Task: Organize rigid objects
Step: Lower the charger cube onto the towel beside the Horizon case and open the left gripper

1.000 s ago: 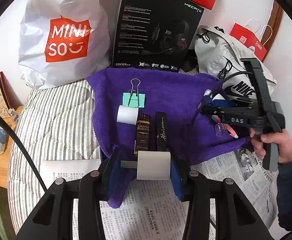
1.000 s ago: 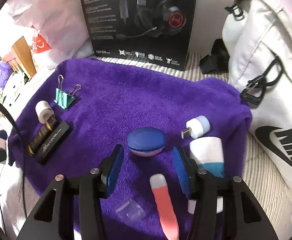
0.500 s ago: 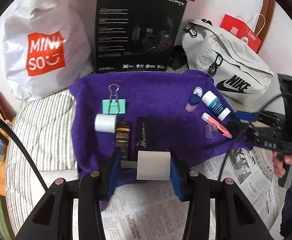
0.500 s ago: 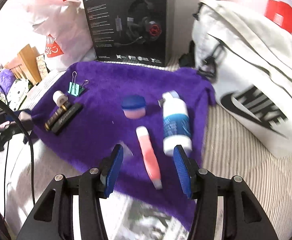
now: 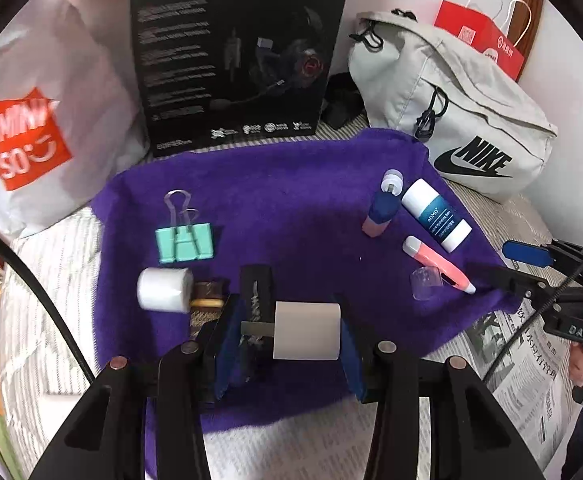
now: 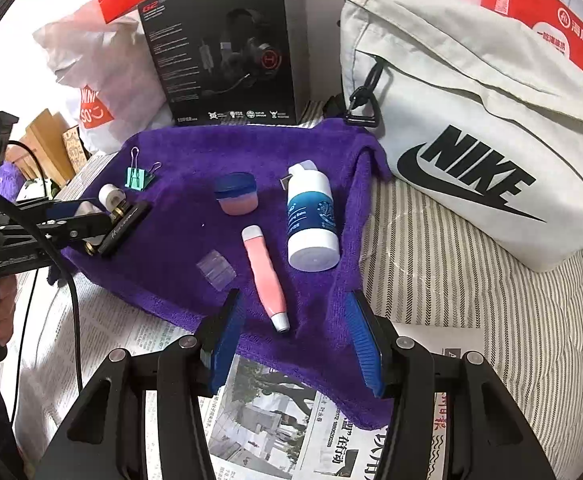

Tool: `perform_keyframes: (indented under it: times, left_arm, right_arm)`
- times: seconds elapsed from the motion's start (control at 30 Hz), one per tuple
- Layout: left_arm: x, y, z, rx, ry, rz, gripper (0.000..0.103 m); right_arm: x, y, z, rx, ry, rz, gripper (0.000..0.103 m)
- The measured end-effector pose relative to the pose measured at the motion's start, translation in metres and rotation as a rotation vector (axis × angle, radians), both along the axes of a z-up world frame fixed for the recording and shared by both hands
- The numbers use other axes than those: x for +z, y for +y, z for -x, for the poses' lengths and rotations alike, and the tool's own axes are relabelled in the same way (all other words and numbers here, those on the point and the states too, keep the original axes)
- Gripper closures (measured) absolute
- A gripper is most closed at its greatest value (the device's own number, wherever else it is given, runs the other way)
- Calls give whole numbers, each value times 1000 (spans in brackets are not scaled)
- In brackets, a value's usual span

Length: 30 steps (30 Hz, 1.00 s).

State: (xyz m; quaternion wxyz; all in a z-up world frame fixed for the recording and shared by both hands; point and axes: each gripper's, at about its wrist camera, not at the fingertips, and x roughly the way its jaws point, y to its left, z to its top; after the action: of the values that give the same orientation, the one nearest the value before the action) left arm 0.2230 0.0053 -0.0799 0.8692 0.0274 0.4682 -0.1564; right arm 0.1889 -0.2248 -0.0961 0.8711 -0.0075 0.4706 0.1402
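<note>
**Sorting in progress: one piece in grip, right cluster untouched**

Left hand-held gripper (image 5: 289,338): pads pinching a white cylinder w/ grey metal stub (image 5: 306,336) end to end, carried just above the near edge of the purple towel (image 5: 291,200). Item is off the cloth, not yet set down.

Right hand-held gripper (image 6: 295,334): jaws spread, nothing between pads. Hangs over the towel's near right edge; tip of the pink tube (image 6: 265,280) lies just ahead of the gap, no contact.

Left group on the towel, close together: black bar (image 5: 256,288), brown-and-gold tube (image 5: 207,300) beside it, second white cylinder (image 5: 165,290) touching that tube's end, mint binder clip (image 5: 184,242) just behind. Reads as the sorted row; est. approx. half done.

Right group, looser: blue-capped pink jar (image 6: 236,194), white-and-blue bottle (image 6: 311,216) lying on its side, pink tube, clear cap (image 6: 216,270) near it. A small white-capped piece behind the bottle is mostly hidden; can't ID.

Left to do, by judgement: place the held cylinder w/ the left row, then line up the right group.

Surroundings: towel lies on a striped bed (image 6: 471,300), newspaper (image 6: 275,420) under the near edge; headset box (image 5: 235,52) and white bag (image 6: 471,100) at the back.
</note>
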Motion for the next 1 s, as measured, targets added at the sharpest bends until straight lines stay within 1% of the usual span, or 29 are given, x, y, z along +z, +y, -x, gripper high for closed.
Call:
perform_keyframes:
  times: [0.27, 0.37, 0.6, 0.87, 1.0]
  left_arm:
    - [-23, -21, -25, -36, 36, -28, 61]
    - [-25, -26, -29, -49, 33, -26, 61]
    - [-33, -39, -40, -69, 47, -62, 61]
    - [-37, -46, -38, -85, 30, -109, 60]
    - [-35, -43, -35, -79, 47, -99, 59]
  right_arm:
    - [-2, -5, 2, -5, 8, -22, 51]
    - [-1, -9, 5, -13, 6, -23, 51]
    - [1, -11, 8, -8, 4, -35, 51]
    - [-4, -11, 5, -7, 21, -41, 51]
    - [-7, -10, 5, -7, 29, -37, 51]
